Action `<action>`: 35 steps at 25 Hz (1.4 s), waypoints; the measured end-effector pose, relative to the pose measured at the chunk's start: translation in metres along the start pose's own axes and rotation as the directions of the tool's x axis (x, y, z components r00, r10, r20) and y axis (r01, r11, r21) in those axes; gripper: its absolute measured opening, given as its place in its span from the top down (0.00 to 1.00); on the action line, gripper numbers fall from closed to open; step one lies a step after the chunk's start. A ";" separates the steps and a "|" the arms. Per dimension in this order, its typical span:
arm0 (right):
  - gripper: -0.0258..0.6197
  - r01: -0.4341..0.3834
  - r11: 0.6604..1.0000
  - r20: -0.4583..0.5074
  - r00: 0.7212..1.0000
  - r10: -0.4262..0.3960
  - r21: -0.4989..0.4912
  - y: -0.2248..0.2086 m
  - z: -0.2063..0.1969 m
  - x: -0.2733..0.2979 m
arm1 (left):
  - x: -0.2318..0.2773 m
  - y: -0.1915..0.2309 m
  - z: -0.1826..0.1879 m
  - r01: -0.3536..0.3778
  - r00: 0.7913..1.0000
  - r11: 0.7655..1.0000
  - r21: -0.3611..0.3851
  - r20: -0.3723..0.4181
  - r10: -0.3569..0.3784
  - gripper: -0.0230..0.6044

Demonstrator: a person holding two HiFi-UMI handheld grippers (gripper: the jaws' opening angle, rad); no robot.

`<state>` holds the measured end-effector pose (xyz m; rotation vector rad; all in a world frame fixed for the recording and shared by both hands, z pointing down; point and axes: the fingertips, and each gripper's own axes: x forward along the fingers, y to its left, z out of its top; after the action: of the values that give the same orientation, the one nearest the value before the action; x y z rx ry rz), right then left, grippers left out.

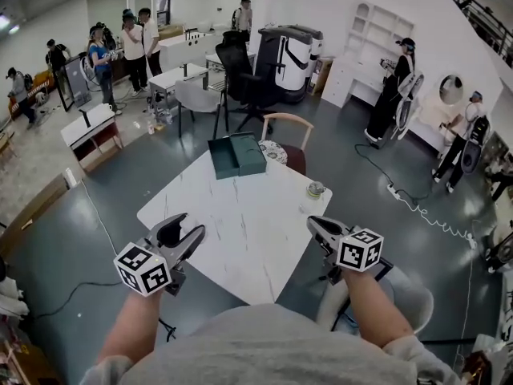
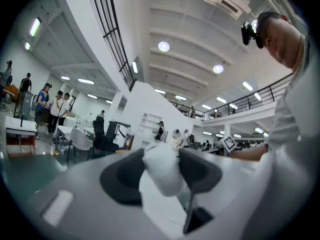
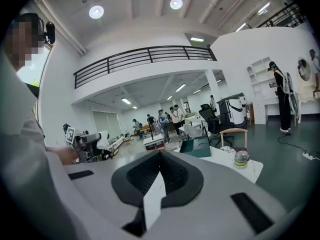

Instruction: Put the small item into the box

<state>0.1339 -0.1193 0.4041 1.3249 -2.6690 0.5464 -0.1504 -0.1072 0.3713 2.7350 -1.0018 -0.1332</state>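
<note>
The small round item (image 1: 315,189), pale with a yellow-green band under a domed top (image 3: 241,158), sat on the white marble-patterned table (image 1: 240,239) close to its right edge, toward the far right corner, with nothing touching it. The dark green rectangular box (image 1: 236,155) lay open in two halves side by side at the far edge of the table, apart from the item and to its left. My right gripper (image 1: 314,223) hung over the table's near right corner, short of the item, and its jaws (image 3: 160,154) were brought together with nothing between them, only a thin pale sliver showing below the tips. My left gripper (image 1: 192,229) hung over the near left edge with its jaws spread a little. In the left gripper view (image 2: 161,156) a blurred white rounded lump (image 2: 162,169) showed in the gap, and I could not tell what it was. Beyond the box, a wooden chair with a dark red seat (image 1: 287,139) stood against the table's far side on the grey floor (image 1: 144,175).
</note>
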 end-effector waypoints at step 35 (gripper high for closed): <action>0.95 -0.160 0.987 -0.028 0.987 0.160 -0.024 -0.078 0.042 0.120 | 0.101 0.094 -0.007 -0.127 0.991 0.992 -0.024 -0.054 0.125 0.61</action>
<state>0.1250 -0.2677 0.4162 1.0947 -2.7668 0.5397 -0.1309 -0.2413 0.4003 2.6277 -1.1455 -0.0532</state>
